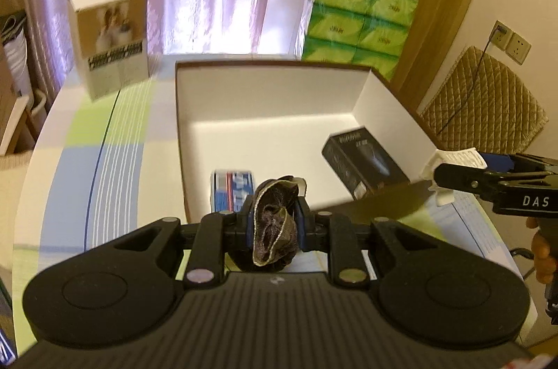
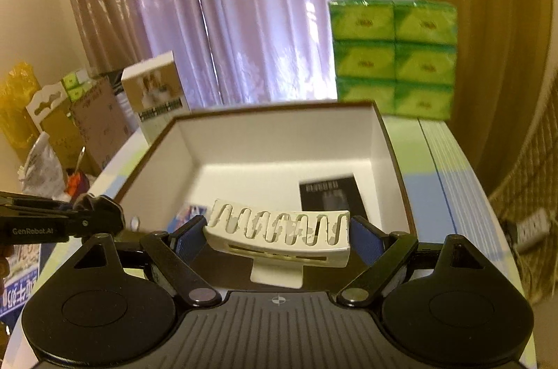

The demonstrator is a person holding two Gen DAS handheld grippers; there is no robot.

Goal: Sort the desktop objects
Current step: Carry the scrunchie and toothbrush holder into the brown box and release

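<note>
Item 1, white open box (image 1: 362,97): stands on the counter (image 1: 104,166), open side up. It holds a black carton (image 1: 366,165) by the right wall and a blue-and-red striped packet (image 1: 232,191) at the near left corner. Judged sorted: 2 objects.

Item 2, left gripper (image 1: 273,222): pinching a dark scrunched fabric piece with pale edging (image 1: 275,226), held above the box's near edge. Not yet released.

Item 3, right gripper (image 2: 279,231): clamped on a white slotted plastic holder (image 2: 279,229), gripped by its 2 ends and held over the box's near edge, level with a slight tilt. Not yet released.

Item 4, outside the box: a tall picture-printed box (image 1: 110,41) upright at the counter's far left and a stack of green tissue packs (image 1: 359,23) at the far right. Whether these belong to the sort cannot be told.

Status: judged past the midpoint. 2 objects are in, 2 are in hand over the box, and both drops remain. Printed papers (image 2: 21,278) lie at the counter's near left corner.
</note>
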